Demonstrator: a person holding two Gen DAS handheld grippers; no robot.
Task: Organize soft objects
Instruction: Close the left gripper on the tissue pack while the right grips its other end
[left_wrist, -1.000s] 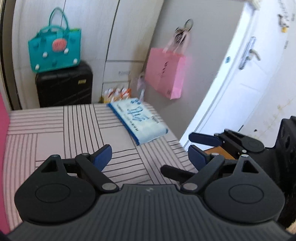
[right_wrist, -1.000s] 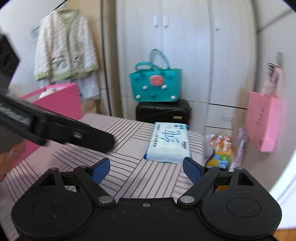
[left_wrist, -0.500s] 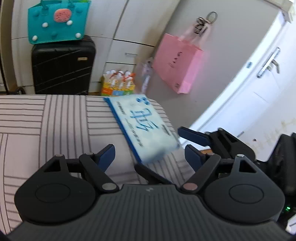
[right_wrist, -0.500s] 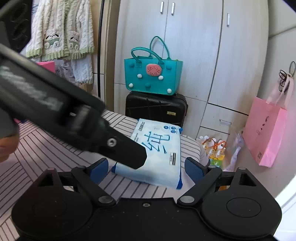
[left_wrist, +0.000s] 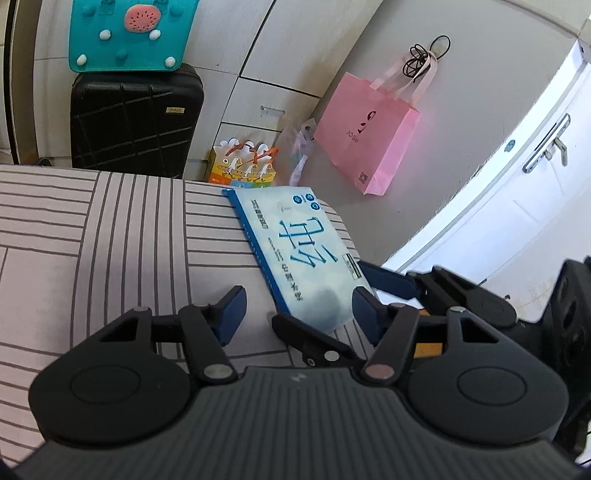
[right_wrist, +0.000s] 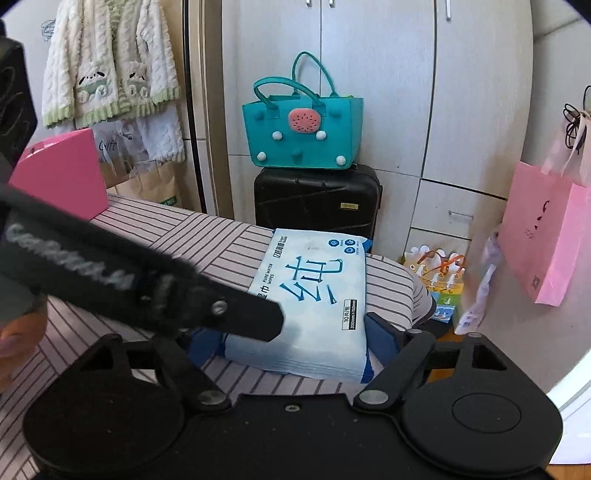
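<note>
A white and blue pack of wet wipes (left_wrist: 303, 254) lies at the far corner of the striped bed (left_wrist: 110, 236). In the right wrist view the pack (right_wrist: 314, 295) sits between the pads of my right gripper (right_wrist: 291, 338). Both pads touch its sides while the jaws are still closing. My left gripper (left_wrist: 297, 312) hovers at the pack's near corner. Its jaws are closing too, and its left pad stands clear of the pack. A black finger (right_wrist: 221, 306) of the left gripper crosses over the pack and partly hides my right gripper's left pad.
Past the bed's end stand a black suitcase (right_wrist: 317, 199) with a teal tote (right_wrist: 303, 136) on top and a box of small bottles (left_wrist: 243, 166). A pink paper bag (left_wrist: 369, 129) hangs on the wall. A pink box (right_wrist: 62, 173) sits on the bed, left. A white door (left_wrist: 517, 177) is at the right.
Both grippers came in toward the wipes pack and dipped. The pack, earlier ahead of the right gripper, now sits between its pads. Both pairs of jaws have narrowed.
</note>
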